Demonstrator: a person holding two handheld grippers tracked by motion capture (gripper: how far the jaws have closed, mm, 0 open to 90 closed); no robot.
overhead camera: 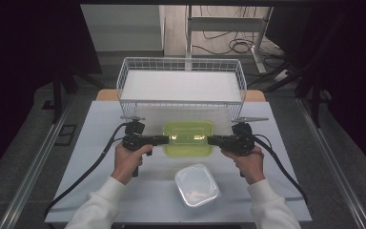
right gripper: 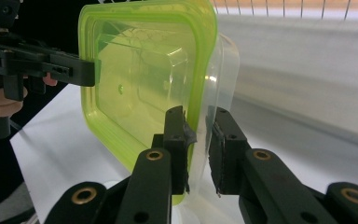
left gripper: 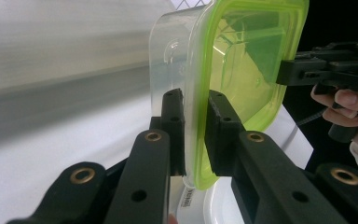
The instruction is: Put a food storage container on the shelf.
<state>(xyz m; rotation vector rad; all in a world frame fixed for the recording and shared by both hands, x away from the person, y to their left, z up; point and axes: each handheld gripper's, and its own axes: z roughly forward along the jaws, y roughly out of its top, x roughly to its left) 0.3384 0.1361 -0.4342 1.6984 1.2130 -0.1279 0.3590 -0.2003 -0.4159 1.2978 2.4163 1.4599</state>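
Between my two grippers hangs the green-lidded box (overhead camera: pixel 188 138) — left gripper (overhead camera: pixel 166 140) and right gripper (overhead camera: pixel 210 140) each pinch an end rim, jaws nearly closed. From above it looks flat green; my gripper views reveal a clear rounded tub (left gripper: pixel 172 51) under the lid. Nearer me lies a second clear box (overhead camera: pixel 197 185).

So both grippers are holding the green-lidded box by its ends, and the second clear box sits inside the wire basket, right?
Not quite. The second clear box is not in the wire basket; it sits on the table, nearer the person than the held one, as the high view shows. The rest holds: the left gripper and right gripper each clamp an end of the green-lidded box.
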